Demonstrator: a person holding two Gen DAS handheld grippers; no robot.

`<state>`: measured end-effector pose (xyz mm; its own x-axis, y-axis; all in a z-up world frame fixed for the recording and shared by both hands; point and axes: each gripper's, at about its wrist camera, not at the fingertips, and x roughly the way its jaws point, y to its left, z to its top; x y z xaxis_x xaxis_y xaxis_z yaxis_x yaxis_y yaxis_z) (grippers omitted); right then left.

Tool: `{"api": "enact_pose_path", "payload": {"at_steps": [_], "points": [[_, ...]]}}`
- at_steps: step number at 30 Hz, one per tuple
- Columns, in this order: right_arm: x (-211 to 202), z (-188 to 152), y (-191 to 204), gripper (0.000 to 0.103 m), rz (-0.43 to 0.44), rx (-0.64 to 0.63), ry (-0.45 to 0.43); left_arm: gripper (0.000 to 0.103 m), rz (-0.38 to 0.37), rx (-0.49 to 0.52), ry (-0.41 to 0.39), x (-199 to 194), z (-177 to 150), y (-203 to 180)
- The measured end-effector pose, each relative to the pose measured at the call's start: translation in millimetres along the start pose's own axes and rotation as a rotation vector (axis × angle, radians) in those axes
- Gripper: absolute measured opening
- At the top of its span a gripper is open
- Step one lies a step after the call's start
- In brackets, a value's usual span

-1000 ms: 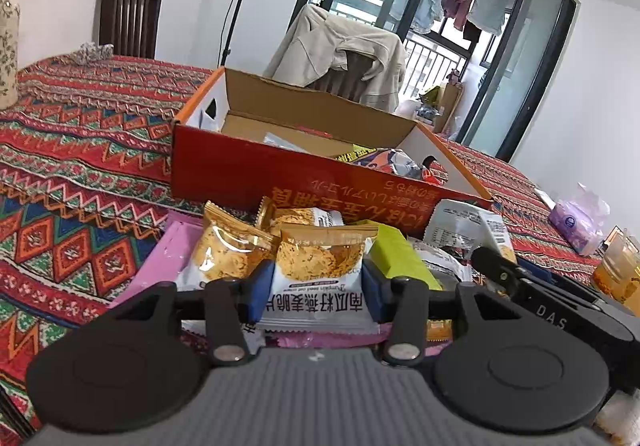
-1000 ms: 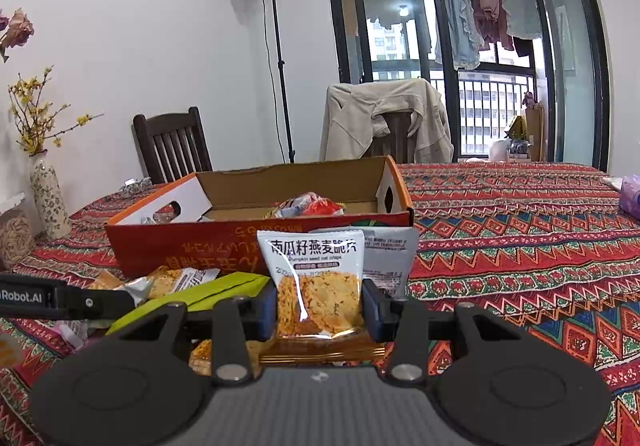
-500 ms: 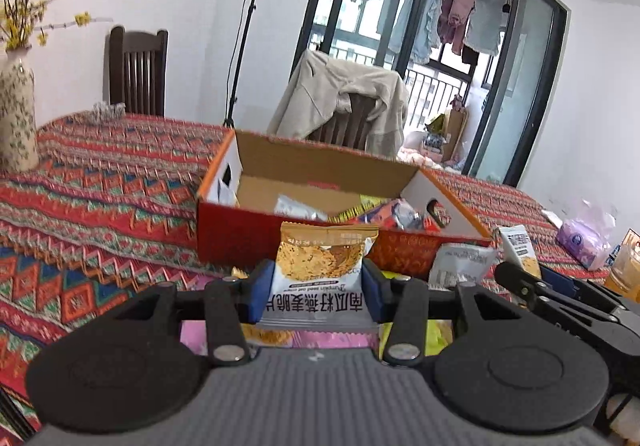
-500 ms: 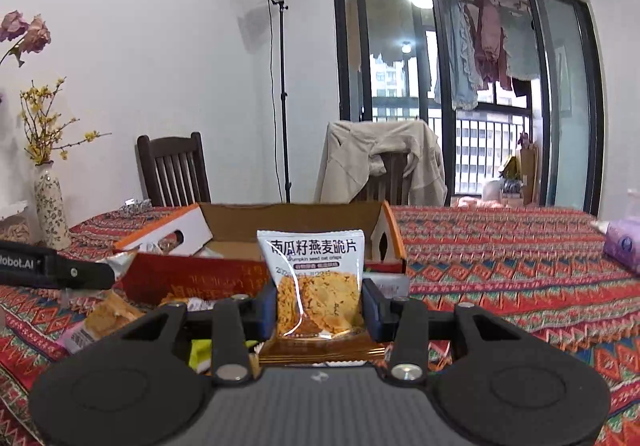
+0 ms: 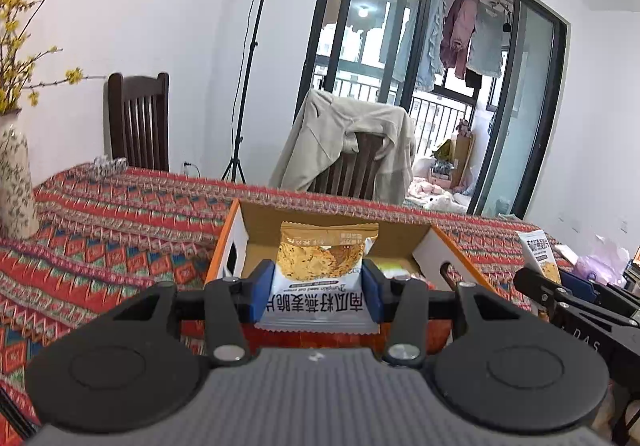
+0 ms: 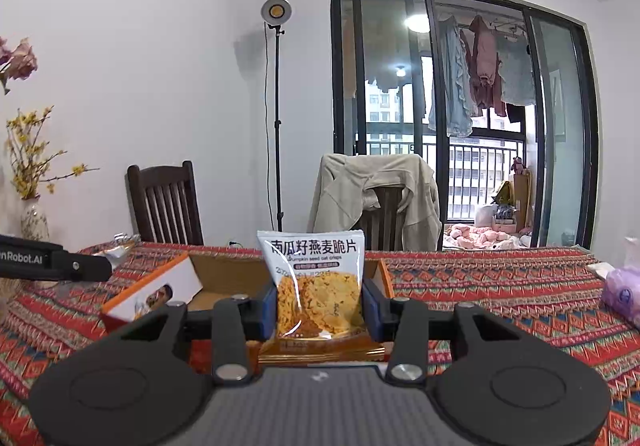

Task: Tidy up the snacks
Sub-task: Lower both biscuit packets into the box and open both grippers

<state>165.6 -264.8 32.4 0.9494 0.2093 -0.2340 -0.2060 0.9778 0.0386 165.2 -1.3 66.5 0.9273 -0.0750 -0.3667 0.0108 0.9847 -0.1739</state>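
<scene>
Your left gripper (image 5: 318,288) is pinched on an upside-down crisp packet (image 5: 320,278), its blue pads (image 5: 262,288) pressing both side edges; the packet's printing reads inverted and its golden end points up; it hangs just in front of the open snack box (image 5: 240,242), which sits on the patterned tablecloth (image 5: 120,222); the box's near wall is largely hidden behind the gripper, and only a sliver of other wrappers shows inside at the right; far left on the table stands a flowered vase (image 5: 14,186) with yellow blossoms; beyond the table are a dark wooden chair (image 5: 138,122), a light stand (image 5: 248,86) and a jacket-draped chair (image 5: 352,150). At the right edge of that same view you can see your right gripper's arm, carrying a 2nd packet. Your right gripper (image 6: 320,310) is likewise clamped on an upright crisp packet (image 6: 318,286), held by its sides with the printed name at the top; the box (image 6: 160,286) lies behind and to the left of it, its white end flap nearest; a purple tissue pack (image 6: 622,292) rests on the cloth at the far right.
</scene>
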Motion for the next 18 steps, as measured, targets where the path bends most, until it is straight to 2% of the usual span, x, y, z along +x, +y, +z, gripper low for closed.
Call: {"api": "enact_pose_path", "payload": {"at_steps": [11,16,18], "points": [[78,21,3,0.042,-0.024,0.028,0.022,0.047,0.003,-0.032,0.001,63,20,3],[106,13,2,0.042,-0.037,0.042,0.02,0.047,0.02,-0.039,-0.005,88,21,3],[112,3,4,0.041,-0.059,0.01,0.026,0.047,0.029,-0.036,-0.002,96,15,4]]}}
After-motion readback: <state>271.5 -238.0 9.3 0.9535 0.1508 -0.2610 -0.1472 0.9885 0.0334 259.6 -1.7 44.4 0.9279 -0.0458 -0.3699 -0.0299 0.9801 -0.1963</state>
